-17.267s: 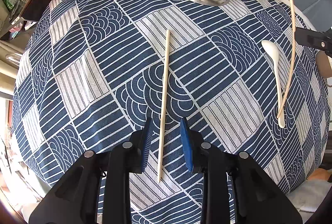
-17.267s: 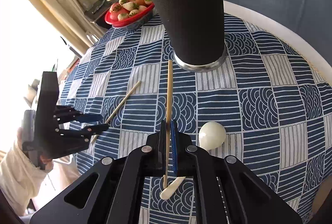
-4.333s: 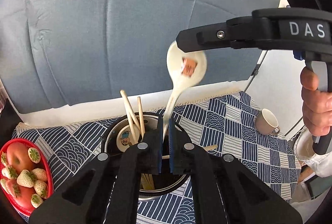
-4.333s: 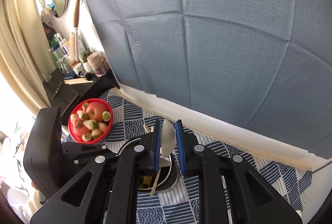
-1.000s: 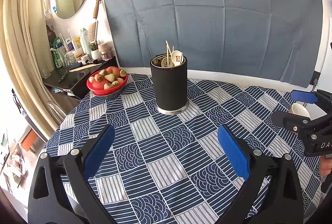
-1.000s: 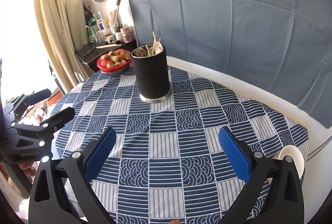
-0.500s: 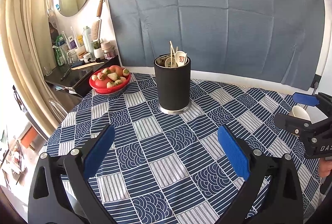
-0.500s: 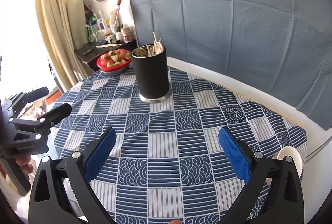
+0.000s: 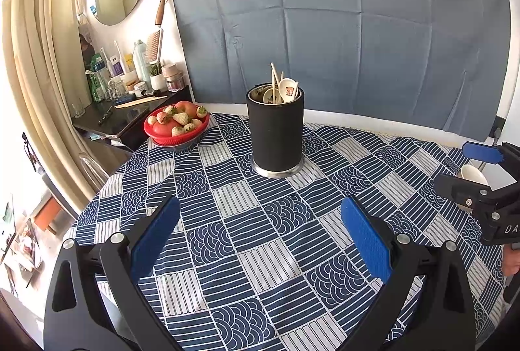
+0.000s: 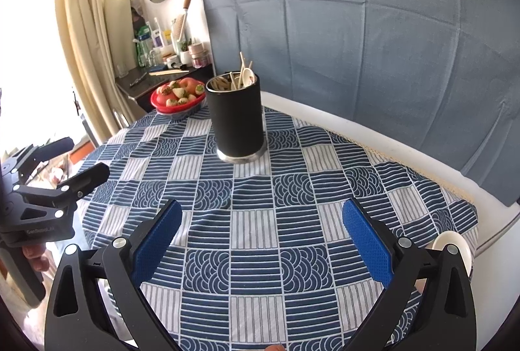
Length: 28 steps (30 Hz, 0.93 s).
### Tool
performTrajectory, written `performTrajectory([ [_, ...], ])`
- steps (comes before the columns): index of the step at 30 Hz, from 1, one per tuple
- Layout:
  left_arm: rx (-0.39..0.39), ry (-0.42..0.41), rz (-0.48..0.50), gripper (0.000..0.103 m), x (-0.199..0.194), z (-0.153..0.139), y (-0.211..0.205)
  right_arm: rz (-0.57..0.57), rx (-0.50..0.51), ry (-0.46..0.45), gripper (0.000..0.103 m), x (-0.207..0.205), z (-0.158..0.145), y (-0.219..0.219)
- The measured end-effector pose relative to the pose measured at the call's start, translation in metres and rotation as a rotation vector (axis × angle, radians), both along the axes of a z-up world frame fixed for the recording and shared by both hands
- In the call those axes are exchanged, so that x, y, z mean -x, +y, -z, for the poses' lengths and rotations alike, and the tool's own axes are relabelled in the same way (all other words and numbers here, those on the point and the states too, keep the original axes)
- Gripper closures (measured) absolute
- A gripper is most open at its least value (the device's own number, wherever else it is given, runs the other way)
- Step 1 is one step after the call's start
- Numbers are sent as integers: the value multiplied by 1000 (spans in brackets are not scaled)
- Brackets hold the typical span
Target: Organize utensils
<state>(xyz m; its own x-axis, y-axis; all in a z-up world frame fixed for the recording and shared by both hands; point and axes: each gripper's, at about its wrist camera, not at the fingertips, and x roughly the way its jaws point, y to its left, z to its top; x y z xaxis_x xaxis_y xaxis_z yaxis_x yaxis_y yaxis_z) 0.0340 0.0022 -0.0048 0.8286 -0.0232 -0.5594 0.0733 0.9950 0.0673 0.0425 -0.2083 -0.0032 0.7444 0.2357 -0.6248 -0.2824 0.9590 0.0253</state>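
A black cylindrical utensil holder [image 9: 276,130] stands upright on the blue patterned tablecloth [image 9: 260,221]; it also shows in the right wrist view [image 10: 234,120]. Chopsticks [image 9: 275,79] and white spoons [image 9: 287,89] stick out of its top. My left gripper [image 9: 260,237] is wide open and empty, held back from the holder above the near table. My right gripper [image 10: 260,237] is wide open and empty too. The right gripper shows at the right edge of the left wrist view [image 9: 484,175], the left gripper at the left edge of the right wrist view [image 10: 48,188].
A red basket of strawberries and apples [image 9: 177,122] sits left of the holder. A white cup [image 9: 473,174] sits beyond the table's right edge, also seen in the right wrist view [image 10: 451,245]. A dark shelf with bottles [image 9: 123,97] and a curtain stand at the left.
Both grippers stay wide open and empty. Both views have shifted only slightly; the holder sits a little further right in the left wrist view.
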Motion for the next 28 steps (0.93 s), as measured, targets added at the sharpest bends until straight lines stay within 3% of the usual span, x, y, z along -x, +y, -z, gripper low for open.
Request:
performTrajectory([
  [28,10,22,48,6,-45,0,25,20,1,9,8,-39,0,19],
])
